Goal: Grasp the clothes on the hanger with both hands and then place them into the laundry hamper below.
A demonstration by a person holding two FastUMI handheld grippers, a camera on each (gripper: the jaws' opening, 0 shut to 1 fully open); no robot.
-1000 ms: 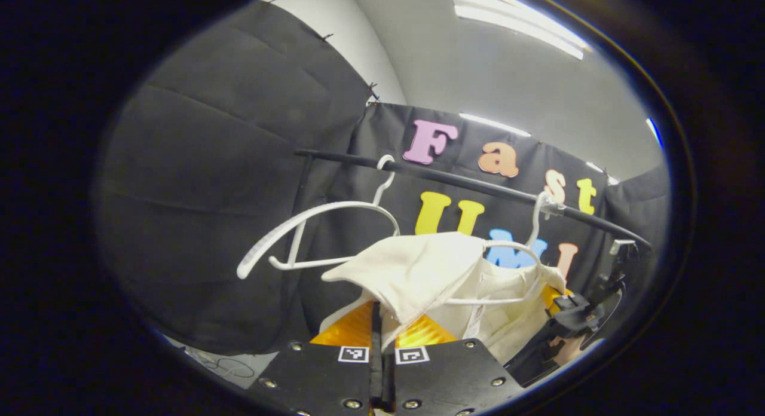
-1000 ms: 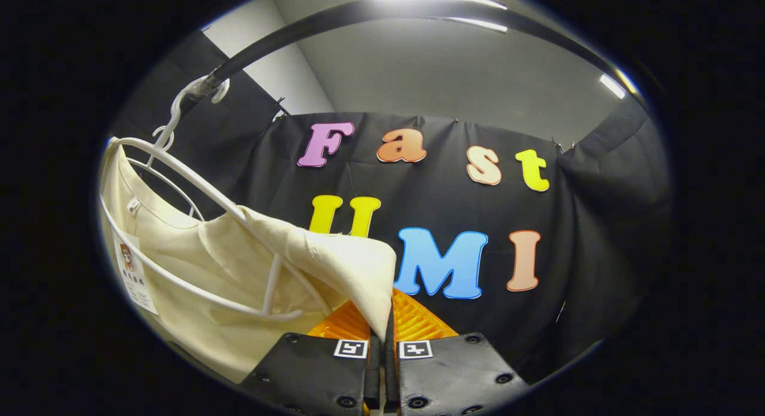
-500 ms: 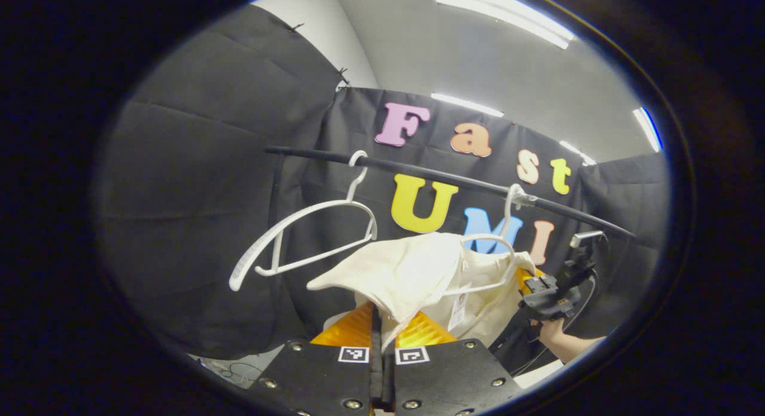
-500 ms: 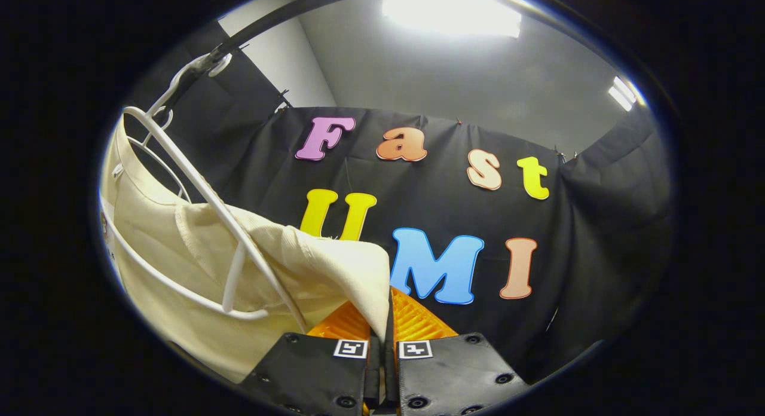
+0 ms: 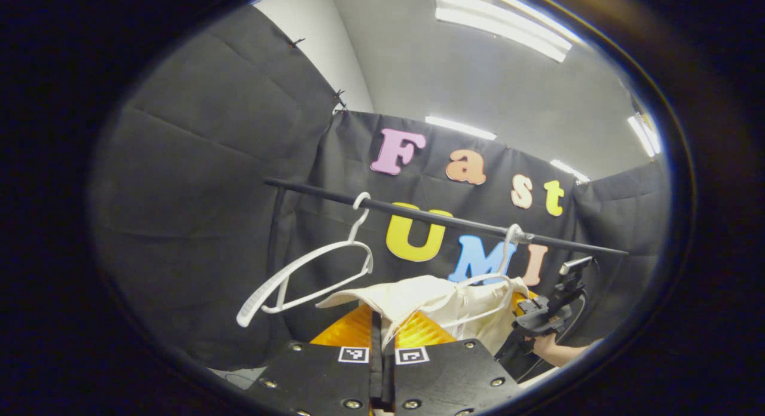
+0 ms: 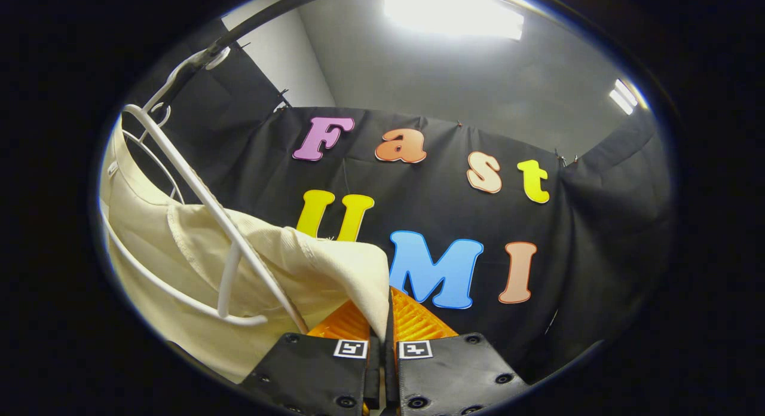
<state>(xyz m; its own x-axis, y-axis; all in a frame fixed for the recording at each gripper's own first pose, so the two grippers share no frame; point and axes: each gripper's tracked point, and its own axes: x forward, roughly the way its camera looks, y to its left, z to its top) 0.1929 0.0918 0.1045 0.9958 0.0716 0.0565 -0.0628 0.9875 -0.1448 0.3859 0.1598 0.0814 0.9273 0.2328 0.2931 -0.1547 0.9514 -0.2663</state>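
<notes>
Left gripper view — left tongs (image 5: 382, 338) clamped on an edge of the cream fabric shirt (image 5: 418, 299), which hangs below the black metal rail (image 5: 418, 214) on a white plastic hanger (image 5: 490, 284). An empty white plastic hanger (image 5: 305, 272) hangs from the rail too.

Right gripper view — right tongs (image 6: 382, 326) clamped on the shirt's (image 6: 179, 254) other edge, hanger (image 6: 197, 195) still inside it.

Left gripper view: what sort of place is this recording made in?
Probably an indoor recording booth set up as a laundry corner: black cloth walls, a clothes rail carrying white hangers, and ceiling strip lights.
</notes>
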